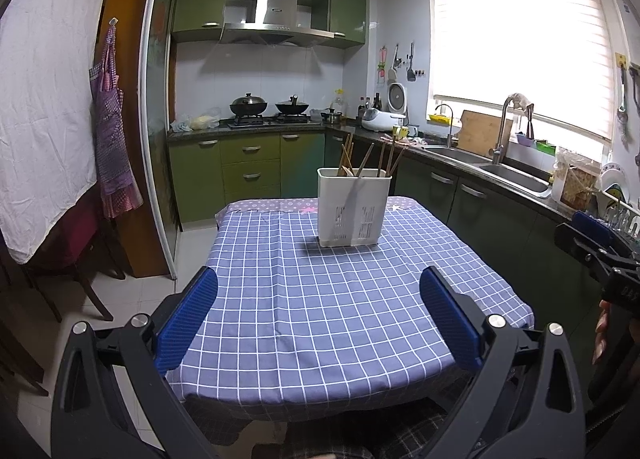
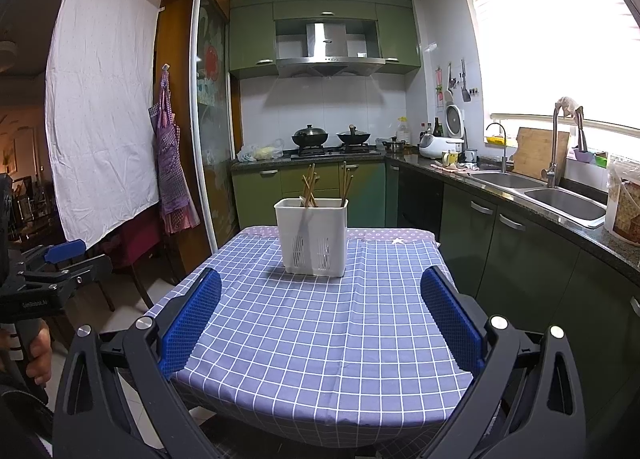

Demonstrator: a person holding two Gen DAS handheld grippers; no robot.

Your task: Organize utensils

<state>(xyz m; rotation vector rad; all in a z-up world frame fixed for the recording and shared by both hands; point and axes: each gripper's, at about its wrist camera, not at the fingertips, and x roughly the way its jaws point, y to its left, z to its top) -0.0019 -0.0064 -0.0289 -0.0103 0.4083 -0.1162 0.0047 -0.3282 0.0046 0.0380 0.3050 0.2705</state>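
A white plastic utensil holder (image 1: 353, 206) (image 2: 313, 235) stands upright toward the far end of the table with the blue checked cloth (image 1: 320, 307) (image 2: 320, 323). Several wooden chopsticks (image 1: 362, 161) (image 2: 310, 187) stick up out of it, along with a spoon handle. My left gripper (image 1: 318, 279) hovers open above the table's near half, nothing between its blue pads. My right gripper (image 2: 320, 283) is also open and empty, short of the holder. In the left wrist view the right gripper (image 1: 592, 243) shows at the right edge; in the right wrist view the left gripper (image 2: 64, 259) shows at the left edge.
A kitchen counter with a double sink (image 2: 540, 189) and tap runs along the right. The stove with two woks (image 1: 270, 105) is behind the table. A sliding glass door (image 1: 158, 139), a hanging apron (image 1: 112, 131) and a dark chair (image 1: 76, 259) stand to the left.
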